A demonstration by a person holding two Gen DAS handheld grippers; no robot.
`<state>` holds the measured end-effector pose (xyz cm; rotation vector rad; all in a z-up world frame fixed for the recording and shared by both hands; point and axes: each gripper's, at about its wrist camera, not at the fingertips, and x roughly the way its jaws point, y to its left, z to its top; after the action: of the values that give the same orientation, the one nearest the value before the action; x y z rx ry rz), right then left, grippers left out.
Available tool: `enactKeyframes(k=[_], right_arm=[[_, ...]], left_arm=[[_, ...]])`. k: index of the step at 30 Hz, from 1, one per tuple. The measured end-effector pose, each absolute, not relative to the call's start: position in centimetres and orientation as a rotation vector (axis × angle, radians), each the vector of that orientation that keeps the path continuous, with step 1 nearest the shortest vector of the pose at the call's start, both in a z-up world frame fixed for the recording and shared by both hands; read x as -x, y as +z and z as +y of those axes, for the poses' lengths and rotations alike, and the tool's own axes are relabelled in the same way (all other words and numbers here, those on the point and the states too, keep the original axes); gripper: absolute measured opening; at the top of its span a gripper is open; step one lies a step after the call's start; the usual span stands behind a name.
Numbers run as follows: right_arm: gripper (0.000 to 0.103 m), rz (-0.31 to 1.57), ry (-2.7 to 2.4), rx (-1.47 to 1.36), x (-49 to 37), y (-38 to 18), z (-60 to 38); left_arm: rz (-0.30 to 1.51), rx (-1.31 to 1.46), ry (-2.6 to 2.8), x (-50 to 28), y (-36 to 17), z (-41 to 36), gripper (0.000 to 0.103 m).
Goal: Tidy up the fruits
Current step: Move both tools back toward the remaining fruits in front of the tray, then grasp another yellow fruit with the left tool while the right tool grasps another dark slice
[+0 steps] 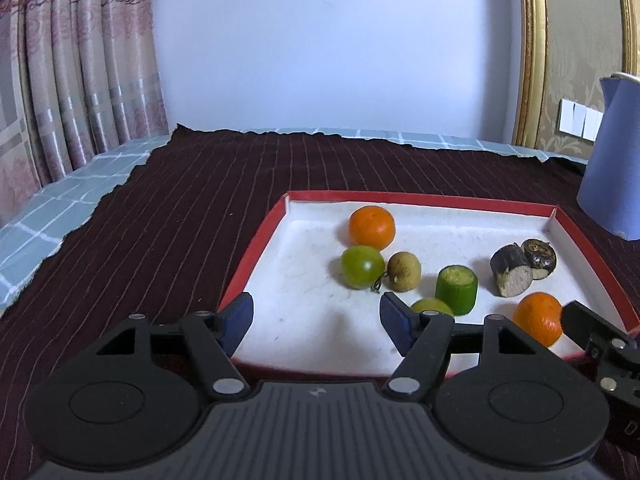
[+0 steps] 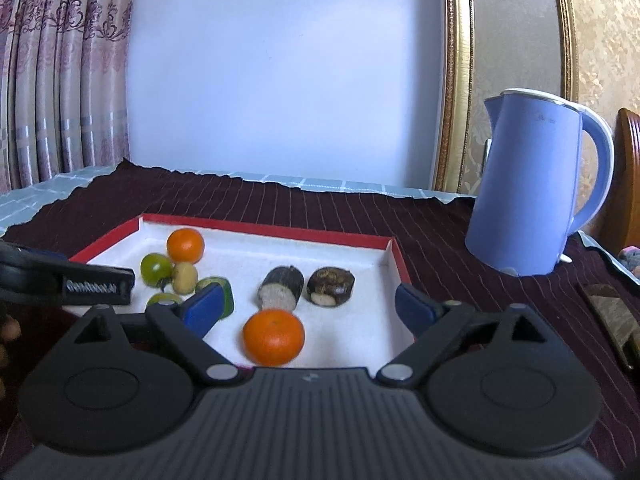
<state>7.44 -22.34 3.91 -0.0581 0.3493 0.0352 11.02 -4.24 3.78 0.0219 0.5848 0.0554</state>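
**Fruit tray on a dark striped cloth**

A red-rimmed tray (image 1: 256,240) with a white floor sits on a maroon cloth (image 1: 168,200) laid over a pale blue checked cover. Oranges (image 2: 273,337), green fruit (image 1: 362,267) and dark cut pieces (image 2: 281,286) lie inside it. A blue kettle (image 2: 532,188) stands to the right; patterned curtains hang left. The left gripper (image 1: 316,312) and right gripper (image 2: 308,304) hover at the near edge, jaws apart, gripping nothing.

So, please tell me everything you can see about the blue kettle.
The blue kettle stands upright on the dark striped cloth, to the right of the red-rimmed tray and apart from it. Its body looks like matte light-blue plastic with a white rim, a pointed spout facing left and a curved handle on the right. Nothing grips it.
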Motion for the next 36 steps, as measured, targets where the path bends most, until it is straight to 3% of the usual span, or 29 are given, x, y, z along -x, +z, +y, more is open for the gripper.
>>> enactKeyframes(k=[8,12,17,19,22,27,30,36], right_arm=[[0.088,0.389,0.095,0.073,-5.2,3.2,-22.8],[0.086,0.433,0.182,0.073,-4.6,2.7,-22.6],[0.076,0.477,0.253,0.132,-4.6,2.2,-21.1],[0.064,0.490,0.277,0.147,-4.6,2.1,-20.5],[0.056,0.520,0.296,0.177,-5.4,1.9,-19.3],[0.047,0.561,0.325,0.168,-6.8,1.4,-18.9],[0.029,0.586,0.353,0.148,-7.3,1.0,-18.9],[0.029,0.557,0.326,0.143,-6.3,1.5,-19.5]], left_arm=[[0.579,-0.005,0.045,-8.9,3.0,-2.5,0.070],[0.553,0.003,0.050,-7.9,3.0,-1.8,0.075],[0.553,0.016,0.032,-7.1,2.9,-1.0,0.075],[0.554,0.018,0.029,-6.9,2.9,-0.7,0.075],[0.557,0.023,0.024,-6.6,2.9,-0.4,0.075],[0.569,0.020,-0.003,-6.3,2.9,-0.3,0.075],[0.569,0.005,-0.035,-5.9,2.9,-0.7,0.075],[0.570,-0.028,-0.156,-5.1,3.1,-2.7,0.075]])
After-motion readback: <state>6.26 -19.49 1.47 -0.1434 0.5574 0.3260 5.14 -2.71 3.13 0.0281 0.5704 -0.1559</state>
